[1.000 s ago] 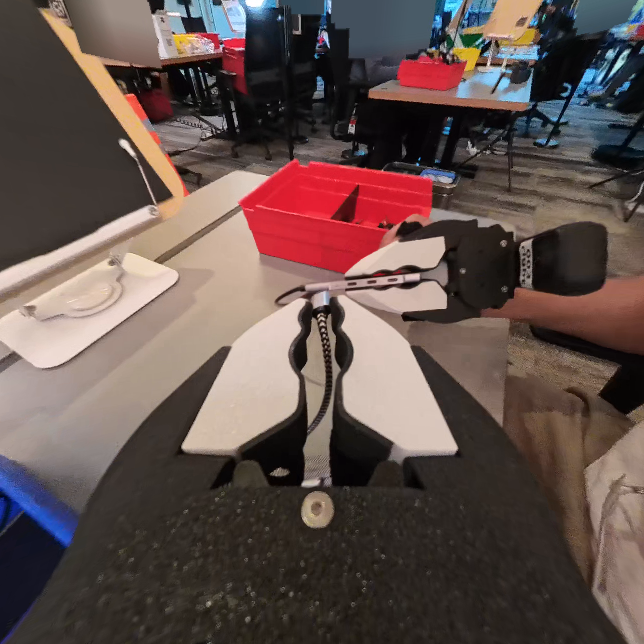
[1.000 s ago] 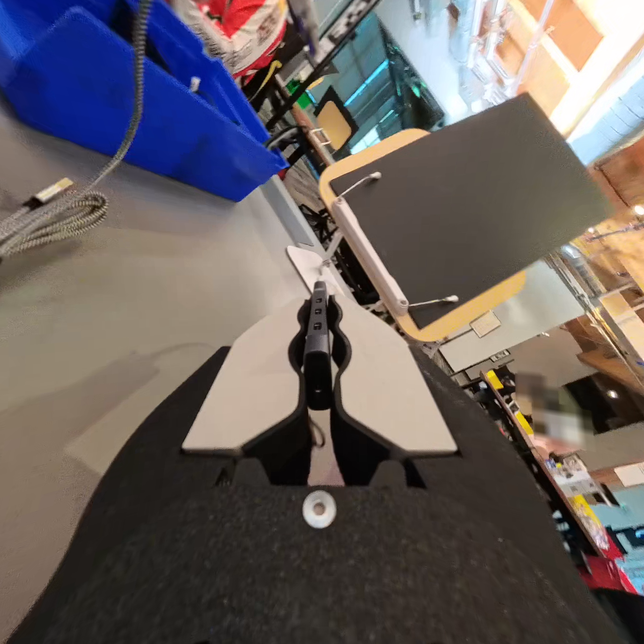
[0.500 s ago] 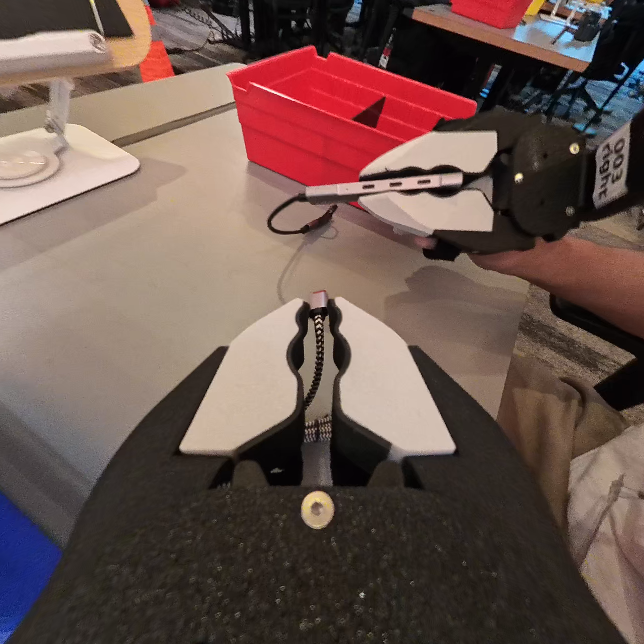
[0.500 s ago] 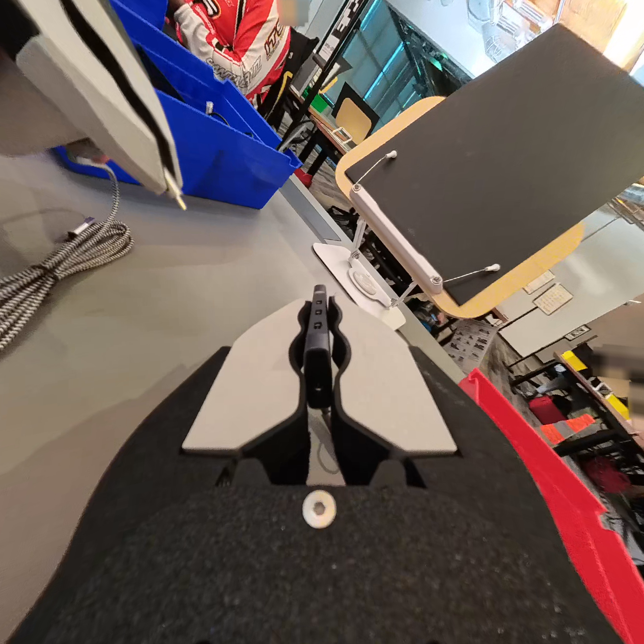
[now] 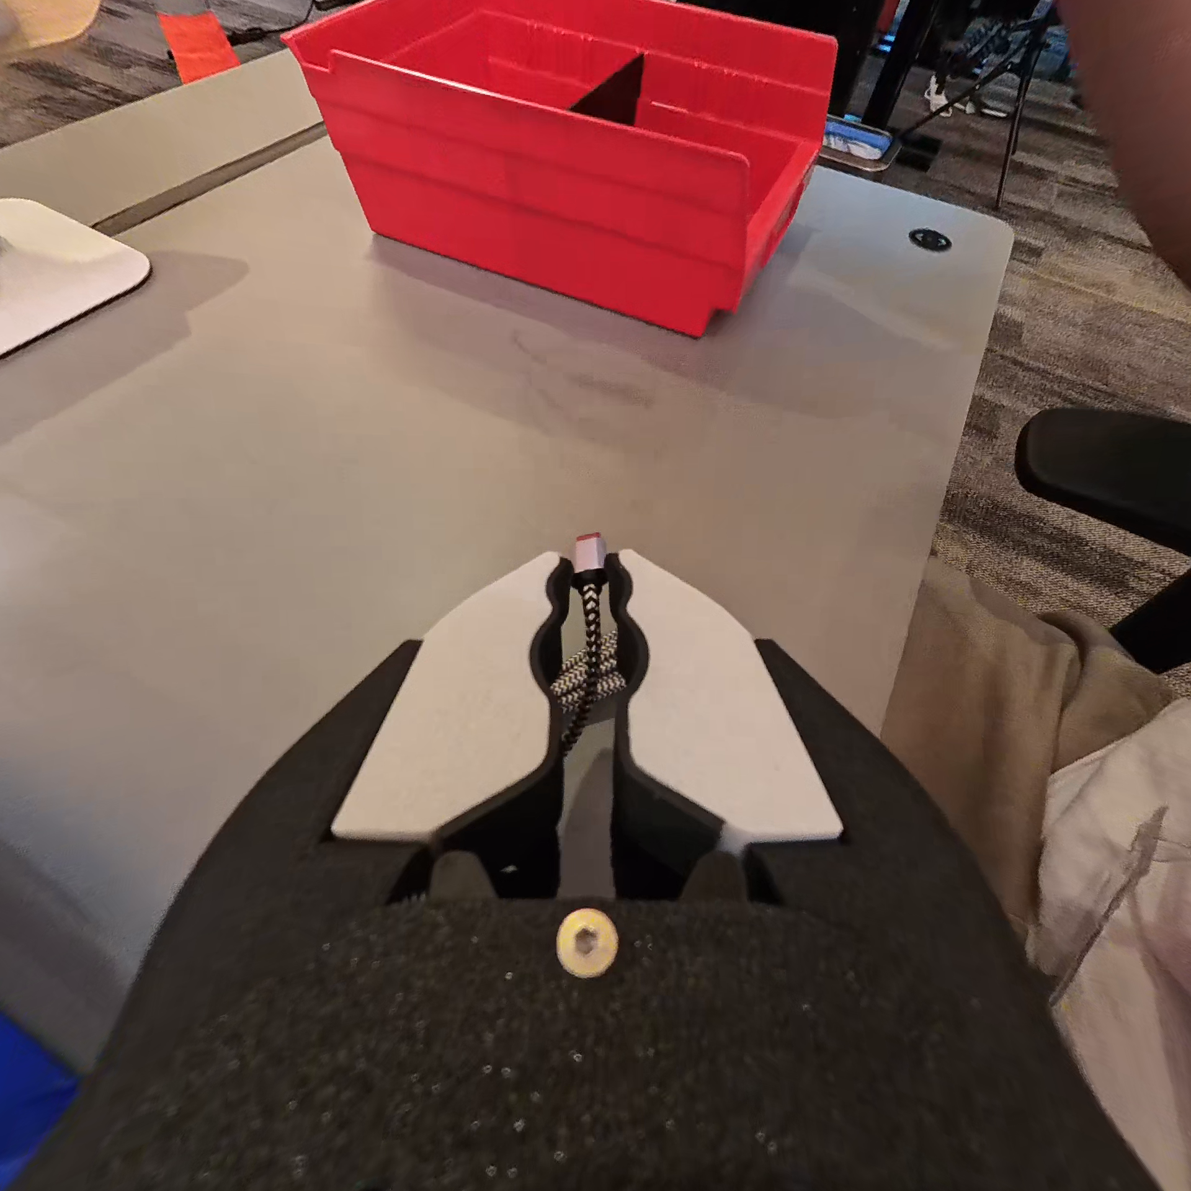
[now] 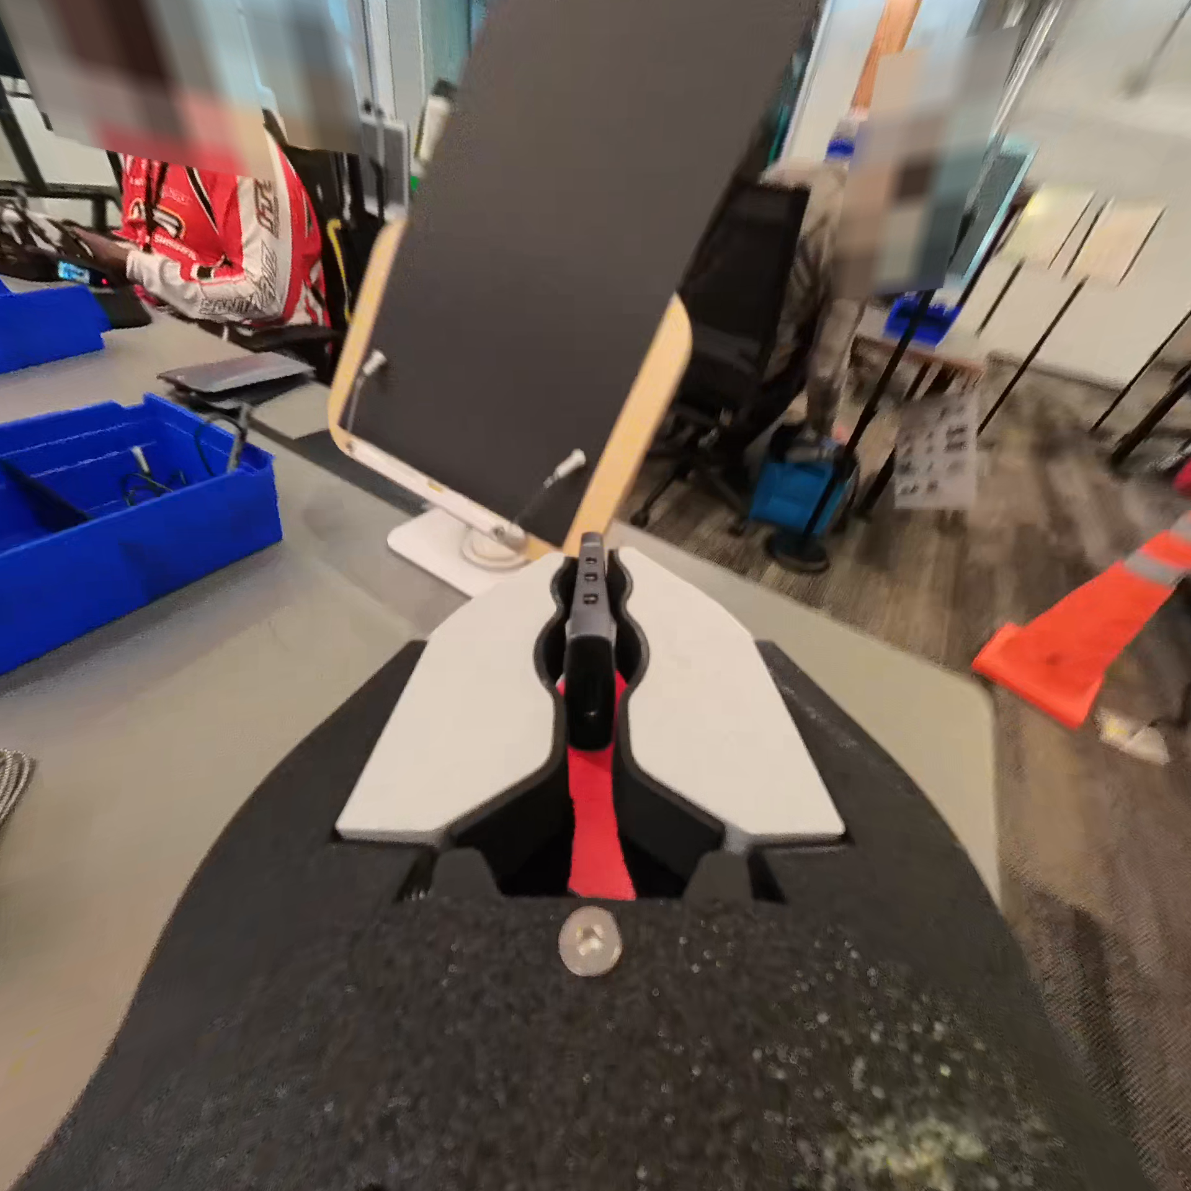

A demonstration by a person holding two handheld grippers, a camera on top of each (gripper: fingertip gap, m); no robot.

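Note:
My left gripper is shut on a black-and-white braided cable. Its silver plug sticks out past the fingertips, above the grey table. A red bin with a black divider stands ahead of it. My right gripper is shut on a slim dark grey hub with several small ports on its edge. Red shows below, between the right fingers; I cannot tell what it is. The right gripper is out of the left wrist view.
A blue bin with cables stands at left in the right wrist view. A tilted black board on a white stand is straight ahead. An orange cone is on the floor at right. A seated person's sleeve shows behind. The left gripper's tips are roughly 40 cm from the right gripper's.
The plug and the hub have come apart. The right gripper has left the left wrist view with the hub and swung round over red. The left gripper has tilted down toward the table.

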